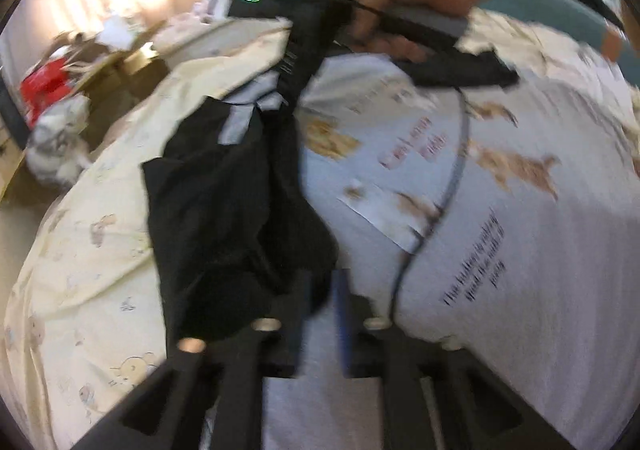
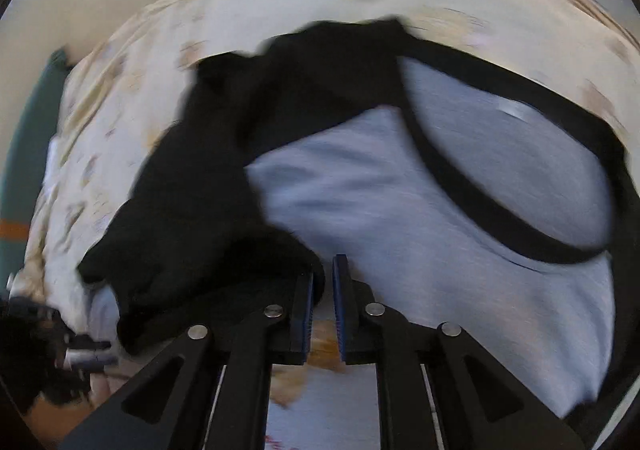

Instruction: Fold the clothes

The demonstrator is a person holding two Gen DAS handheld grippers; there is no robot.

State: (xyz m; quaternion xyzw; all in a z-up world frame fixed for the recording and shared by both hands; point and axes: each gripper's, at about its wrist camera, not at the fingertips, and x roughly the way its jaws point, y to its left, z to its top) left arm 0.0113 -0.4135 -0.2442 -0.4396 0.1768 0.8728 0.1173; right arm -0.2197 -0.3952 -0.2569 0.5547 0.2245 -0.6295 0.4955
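A light grey T-shirt [image 1: 500, 178] with black sleeves, a black neck band and printed dogs and text lies on a cream bedsheet [image 1: 92, 262]. In the left wrist view my left gripper [image 1: 322, 290] is shut on the black sleeve [image 1: 224, 202], which bunches over the left finger. My right gripper [image 1: 472, 68], held by a hand, sits at the shirt's far edge. In the right wrist view my right gripper [image 2: 322, 286] has its pads close together on the shirt [image 2: 400, 210], with the black sleeve [image 2: 208, 186] against the left pad. The black neck band [image 2: 500, 186] curves to the right.
A cardboard box [image 1: 100, 66] with red and white items and a crumpled grey cloth [image 1: 56, 142] stand left of the bed. A teal surface [image 2: 24, 154] borders the bed in the right wrist view. Both views are motion-blurred.
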